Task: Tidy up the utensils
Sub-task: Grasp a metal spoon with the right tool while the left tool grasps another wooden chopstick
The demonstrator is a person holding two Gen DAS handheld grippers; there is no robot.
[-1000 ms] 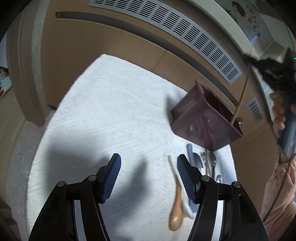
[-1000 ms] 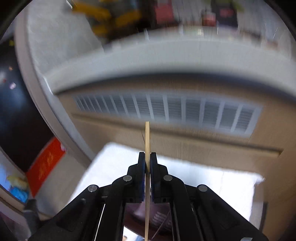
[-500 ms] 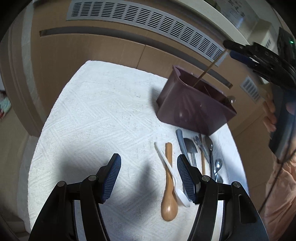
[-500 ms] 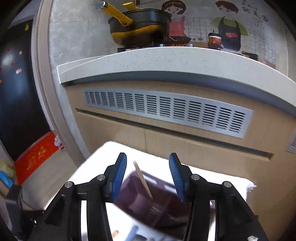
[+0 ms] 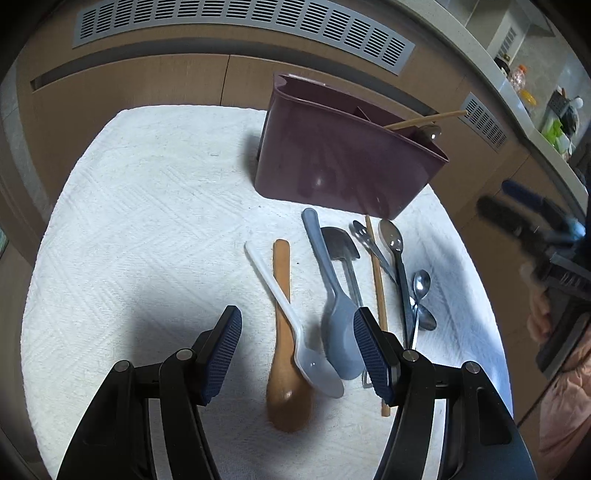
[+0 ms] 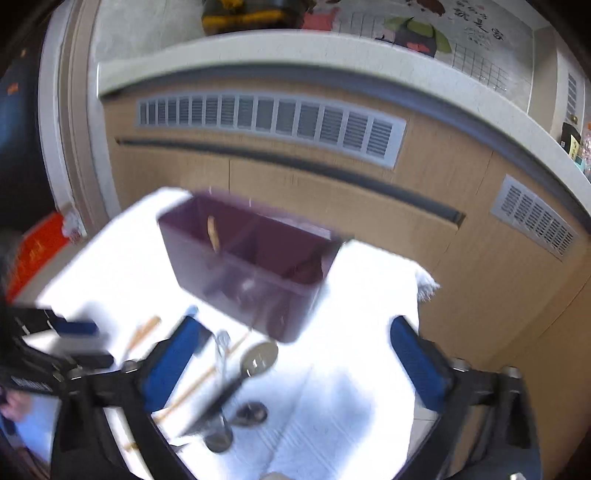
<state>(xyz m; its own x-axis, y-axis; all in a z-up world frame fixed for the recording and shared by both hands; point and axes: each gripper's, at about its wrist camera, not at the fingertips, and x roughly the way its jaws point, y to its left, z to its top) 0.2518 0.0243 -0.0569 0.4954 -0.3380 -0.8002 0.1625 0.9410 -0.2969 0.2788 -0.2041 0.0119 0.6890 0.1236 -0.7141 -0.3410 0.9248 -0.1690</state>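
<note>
A maroon utensil caddy stands on a white cloth, with a wooden chopstick leaning out of it. In front lie a wooden spoon, a white plastic spoon, a grey-blue spoon, a grey spatula, a chopstick and several metal spoons. My left gripper is open just above the spoon bowls. My right gripper is open and empty, above the metal spoons, with the caddy ahead; it also shows blurred in the left wrist view.
Wooden cabinet fronts with a grey vent stand right behind the cloth. A stone counter runs above them. The cloth's far right corner hangs at the table edge.
My right gripper opened and let the chopstick go into the caddy, then dropped down towards the metal spoons. My left gripper moved right and lower over the spoons.
</note>
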